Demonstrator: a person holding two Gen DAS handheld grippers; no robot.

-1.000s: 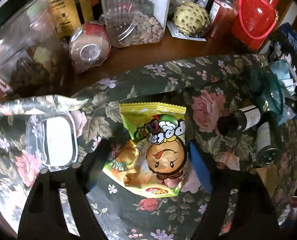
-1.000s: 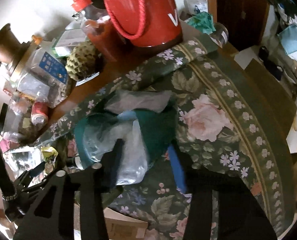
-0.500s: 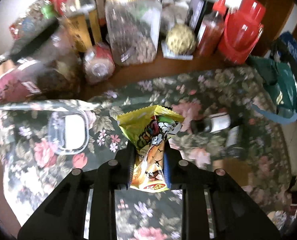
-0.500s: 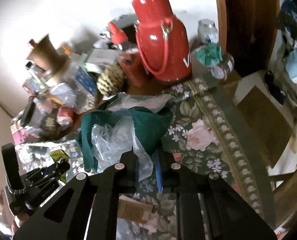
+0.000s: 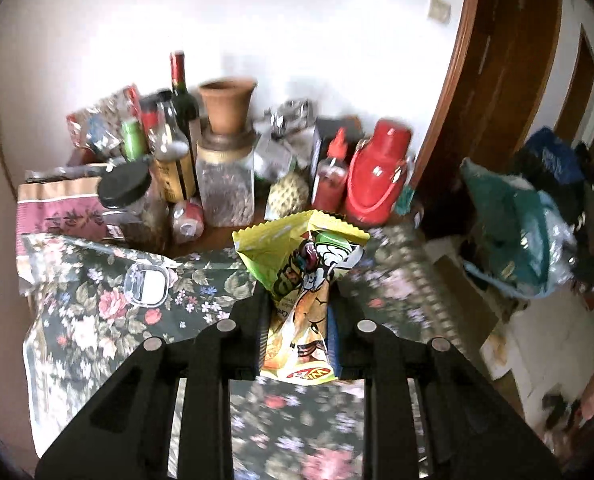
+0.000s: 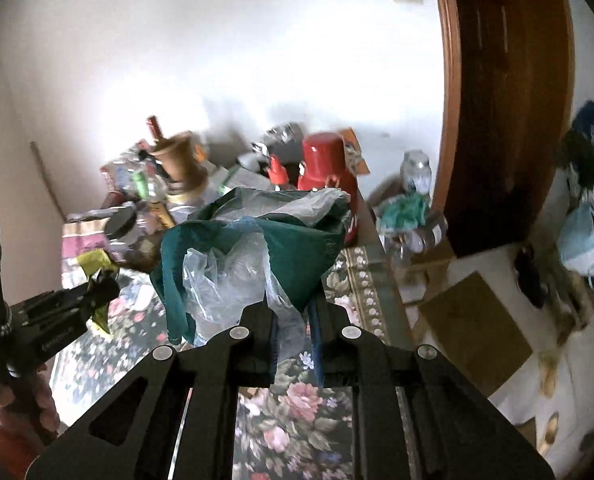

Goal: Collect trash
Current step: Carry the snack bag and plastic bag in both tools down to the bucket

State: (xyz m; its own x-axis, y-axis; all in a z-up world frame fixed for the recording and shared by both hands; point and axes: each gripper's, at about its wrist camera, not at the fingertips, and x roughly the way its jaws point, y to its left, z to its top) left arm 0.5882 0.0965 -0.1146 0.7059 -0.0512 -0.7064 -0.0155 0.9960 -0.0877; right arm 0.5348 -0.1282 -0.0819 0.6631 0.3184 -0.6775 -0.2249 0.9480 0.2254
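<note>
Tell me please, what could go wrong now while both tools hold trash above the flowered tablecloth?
1. The left tool pinches only the lower part of the yellow-green crinkled snack bag; its free top may flap or slide out.
2. The right tool grips a loose bundle of dark green cloth bag and clear plastic film; the hanging film could slip free.
3. The crowded bottles and the red plastic jug stand close behind; a swing might topple them.

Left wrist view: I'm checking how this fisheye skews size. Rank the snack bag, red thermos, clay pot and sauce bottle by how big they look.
1. Snack bag, inflated by nearness
2. Red thermos
3. Clay pot
4. Sauce bottle, close to the pot, so unsure
</note>
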